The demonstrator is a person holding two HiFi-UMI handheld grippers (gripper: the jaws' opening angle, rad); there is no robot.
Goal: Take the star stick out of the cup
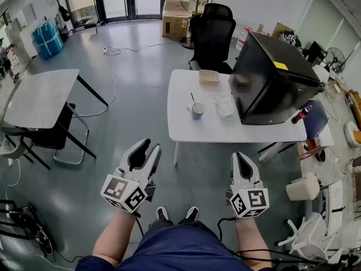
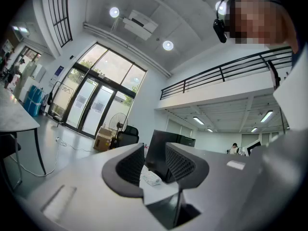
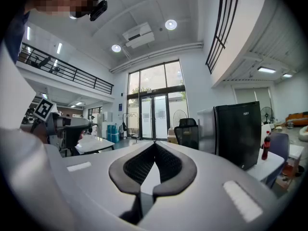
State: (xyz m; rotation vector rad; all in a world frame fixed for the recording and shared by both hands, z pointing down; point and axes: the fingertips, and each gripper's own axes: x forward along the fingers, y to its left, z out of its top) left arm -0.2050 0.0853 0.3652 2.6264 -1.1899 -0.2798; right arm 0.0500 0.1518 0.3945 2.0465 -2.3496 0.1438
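Well ahead, cup (image 1: 197, 112) (stick (image 1: 192, 98) inside)

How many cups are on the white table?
1. The cup stands near the middle of the white table, with a stick in it. More could hide behind the black mini fridge.

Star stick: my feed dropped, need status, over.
Left gripper open, right gripper shut, both empty, short of the table. Star stick in cup. Tissue pack beside cup, not blocking.
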